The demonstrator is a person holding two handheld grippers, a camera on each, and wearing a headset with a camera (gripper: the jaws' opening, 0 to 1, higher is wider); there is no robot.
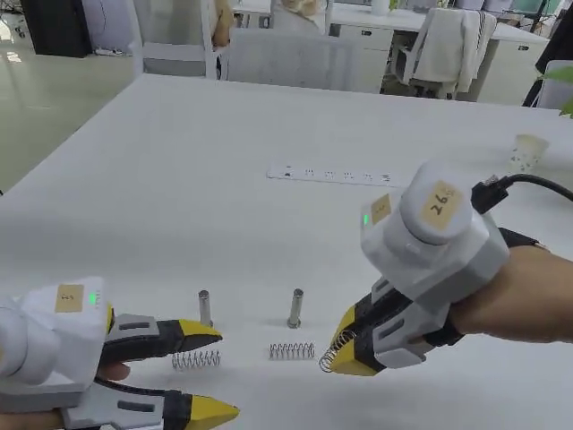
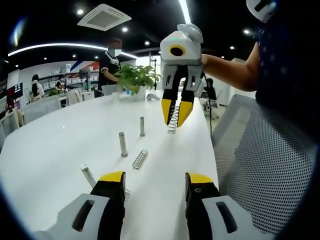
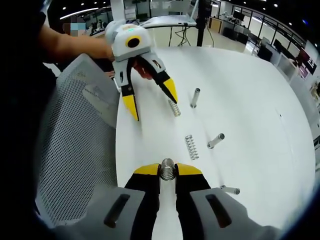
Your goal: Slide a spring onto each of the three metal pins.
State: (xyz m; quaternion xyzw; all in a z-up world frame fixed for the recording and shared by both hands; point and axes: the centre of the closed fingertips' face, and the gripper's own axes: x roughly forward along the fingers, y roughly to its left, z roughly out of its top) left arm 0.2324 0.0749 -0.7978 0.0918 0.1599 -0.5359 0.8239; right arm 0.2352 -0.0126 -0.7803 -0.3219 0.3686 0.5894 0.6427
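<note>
A label reading "26" [image 1: 440, 202] tops the right gripper [image 1: 345, 354], whose jaws clench one spring [image 1: 332, 352] just above the white surface [image 1: 179, 179]. The left gripper [image 1: 219, 372] is released, its jaws apart, and two loose springs [image 1: 292, 350] lie beside the upright pins [image 1: 296, 307], with office desks and chairs [image 1: 448, 45] behind.

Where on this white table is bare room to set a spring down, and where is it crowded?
Free: the bare tabletop between the flat white power strip and the upright metal pins. Crowded: around the pins, loose coil springs, left tongs and right tongs.
</note>
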